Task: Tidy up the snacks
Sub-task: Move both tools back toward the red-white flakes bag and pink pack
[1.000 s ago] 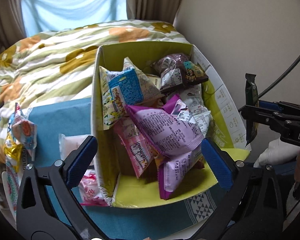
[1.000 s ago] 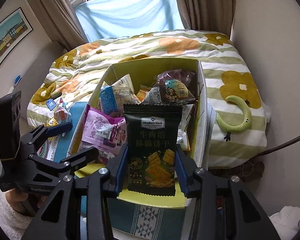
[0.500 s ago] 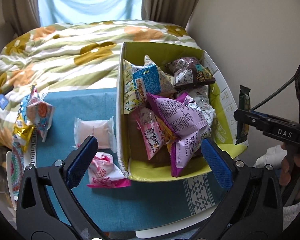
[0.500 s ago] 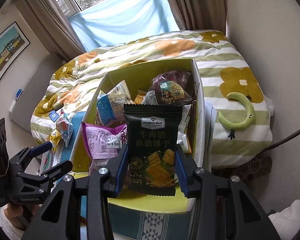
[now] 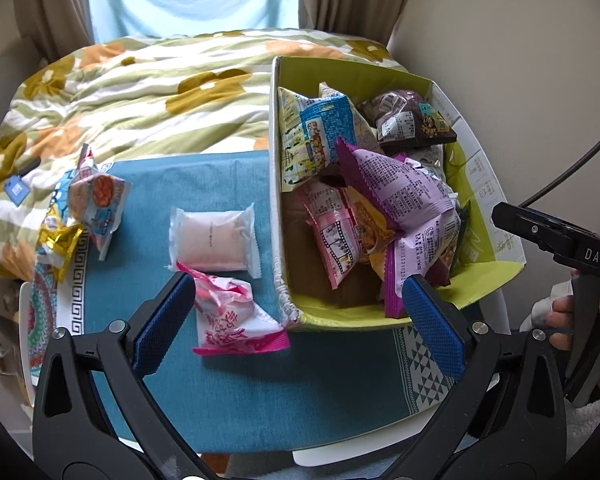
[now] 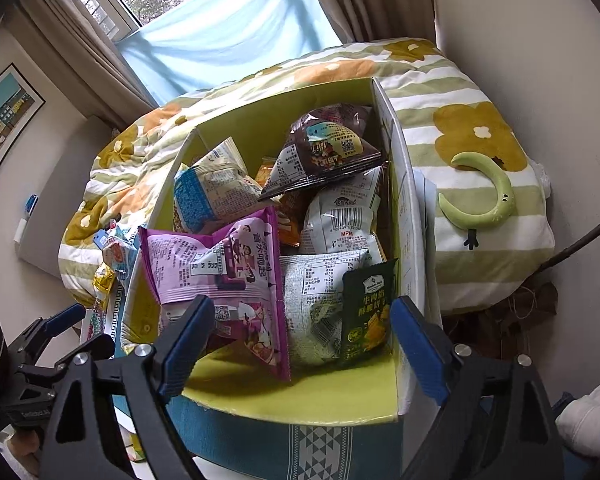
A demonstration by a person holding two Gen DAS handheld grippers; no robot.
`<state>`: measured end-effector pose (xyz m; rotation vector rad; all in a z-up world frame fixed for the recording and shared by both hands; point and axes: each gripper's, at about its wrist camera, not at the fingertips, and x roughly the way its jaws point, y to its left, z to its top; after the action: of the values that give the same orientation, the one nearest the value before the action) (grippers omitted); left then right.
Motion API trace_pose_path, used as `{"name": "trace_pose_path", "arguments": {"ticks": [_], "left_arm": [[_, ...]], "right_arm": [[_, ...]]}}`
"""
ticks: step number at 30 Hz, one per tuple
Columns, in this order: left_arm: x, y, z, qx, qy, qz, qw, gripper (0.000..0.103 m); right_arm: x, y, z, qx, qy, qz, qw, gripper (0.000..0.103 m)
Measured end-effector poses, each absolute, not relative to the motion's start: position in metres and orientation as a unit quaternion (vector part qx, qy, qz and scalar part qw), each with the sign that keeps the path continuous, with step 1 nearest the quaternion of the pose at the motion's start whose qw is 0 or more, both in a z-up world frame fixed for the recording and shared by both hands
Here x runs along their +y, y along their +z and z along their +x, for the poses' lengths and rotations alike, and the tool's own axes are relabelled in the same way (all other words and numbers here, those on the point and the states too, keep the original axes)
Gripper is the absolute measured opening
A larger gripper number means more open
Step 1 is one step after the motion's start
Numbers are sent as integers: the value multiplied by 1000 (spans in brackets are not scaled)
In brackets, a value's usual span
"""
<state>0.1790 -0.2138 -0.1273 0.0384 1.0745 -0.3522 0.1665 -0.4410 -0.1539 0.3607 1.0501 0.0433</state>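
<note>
on the blue cloth | left gripper (image 5: pixel 296 316) wide, holds nothing | right gripper (image 6: pixel 300 344) wide too | go down straight over pink bag (image 5: pixel 232 316), pinch its middle, lift to box (image 5: pixel 278 216)

Right gripper (image 6: pixel 302 354) spread wide over yellow box (image 6: pixel 300 394), dark green cracker packet (image 6: pixel 366 312) upright in its right corner, purple packet (image 6: pixel 220 276) beside.

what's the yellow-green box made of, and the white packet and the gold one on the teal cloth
Yellow-green open box: looks like cardboard with a matte printed lining; a wavy corrugated edge shows at its near corner. White pillow-shaped packet: likely thin frosted plastic film, with crimped seams at both ends. Small gold packet: apparently metallised foil or foil-look plastic, shiny and crinkled. Teal cloth: woven fabric, matte.
</note>
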Motion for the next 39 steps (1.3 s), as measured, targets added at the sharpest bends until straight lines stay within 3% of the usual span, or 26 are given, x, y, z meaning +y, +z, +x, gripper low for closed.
{"name": "trace_pose_path", "arguments": {"ticks": [2,13,26,39], "left_arm": [[-211,-126,176,508,-167,19,845,102],[-187,-95,155,475,-154,12,866,102],[-98,-85,122,445,-88,-18,891,102],[13,-97,204,468,-151,-17,871,102]], "right_arm": [[-438,-152,163,493,17,158,855,102],[-428,-117,143,453,15,138,881,102],[-371,-85,127,409,62,85,906,102],[-296,-101,124,432,-6,121,894,102]]}}
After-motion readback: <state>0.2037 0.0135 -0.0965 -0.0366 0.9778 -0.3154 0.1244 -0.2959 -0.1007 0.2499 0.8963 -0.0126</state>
